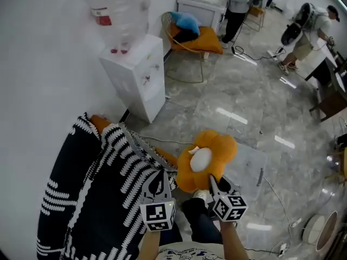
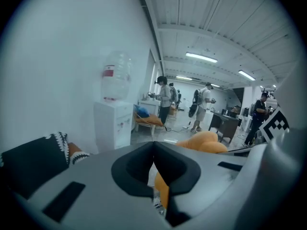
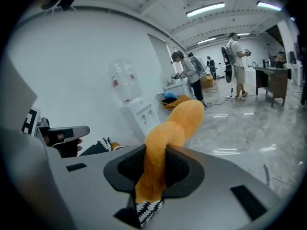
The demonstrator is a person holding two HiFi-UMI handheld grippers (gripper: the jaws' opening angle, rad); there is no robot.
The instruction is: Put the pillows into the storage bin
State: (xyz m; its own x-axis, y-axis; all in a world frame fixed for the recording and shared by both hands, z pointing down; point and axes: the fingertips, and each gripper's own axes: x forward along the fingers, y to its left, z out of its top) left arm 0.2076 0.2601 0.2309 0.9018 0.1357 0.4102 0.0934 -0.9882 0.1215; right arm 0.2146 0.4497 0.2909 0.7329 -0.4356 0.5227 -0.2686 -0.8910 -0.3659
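An orange flower-shaped pillow with a white centre hangs in the air, and my right gripper is shut on one of its petals. In the right gripper view the orange petal is pinched between the dark pads. A large black pillow with white stripes and an orange back spreads to the left. My left gripper is closed at its near corner. In the left gripper view the jaws meet, with the black pillow at the left. No storage bin is clearly in view.
A white water dispenser with a clear bottle stands against the white wall. Behind it is a wire chair with orange and blue cushions. A clear plastic panel and cables lie on the grey floor. People stand at the far end.
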